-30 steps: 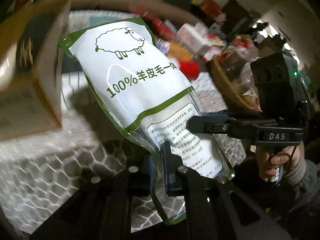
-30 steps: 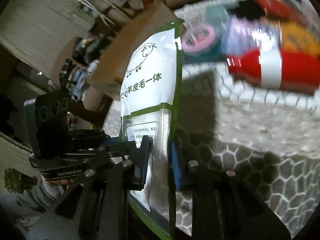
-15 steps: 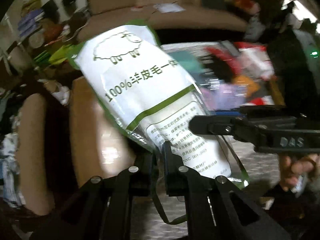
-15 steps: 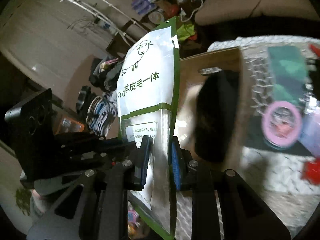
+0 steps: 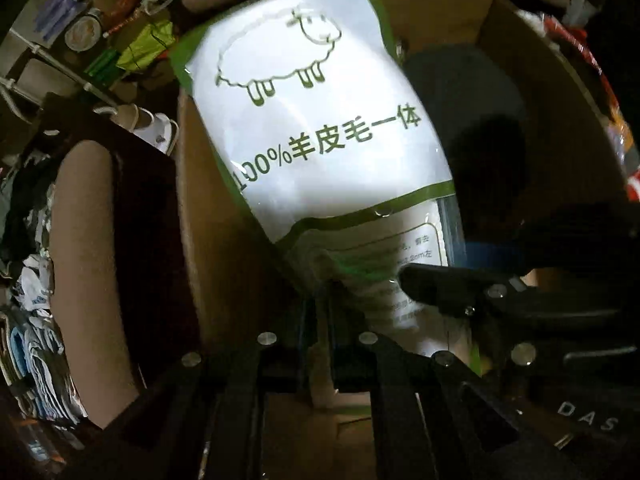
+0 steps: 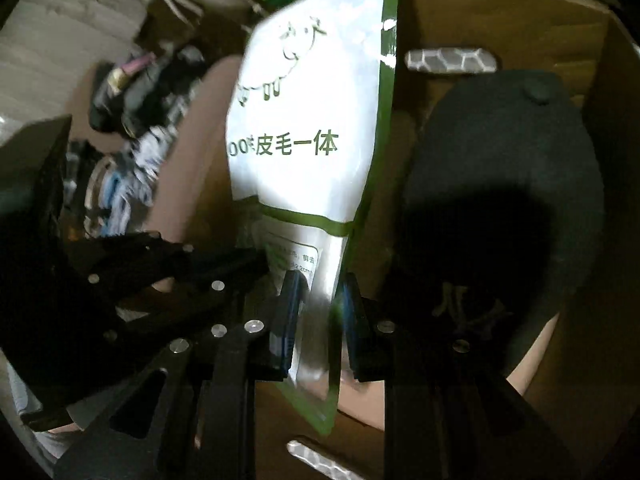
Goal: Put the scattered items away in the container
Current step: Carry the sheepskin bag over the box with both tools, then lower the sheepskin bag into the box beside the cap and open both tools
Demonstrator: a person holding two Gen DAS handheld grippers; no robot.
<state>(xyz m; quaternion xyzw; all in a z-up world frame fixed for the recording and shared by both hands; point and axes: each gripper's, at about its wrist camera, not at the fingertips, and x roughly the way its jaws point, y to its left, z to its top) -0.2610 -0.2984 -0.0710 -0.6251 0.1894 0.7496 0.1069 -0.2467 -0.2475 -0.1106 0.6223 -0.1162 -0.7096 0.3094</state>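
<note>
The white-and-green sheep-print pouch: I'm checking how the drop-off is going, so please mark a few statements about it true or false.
1. Both grippers grip the white-and-green sheep-print plastic pouch. True: the left gripper and right gripper each pinch its lower end.
2. The pouch lies flat on the box floor. False: it is held up over the open brown cardboard box.
3. The box is empty. False: a dark flat item lies inside.
4. The pouch shows a sheep outline. True.
</note>
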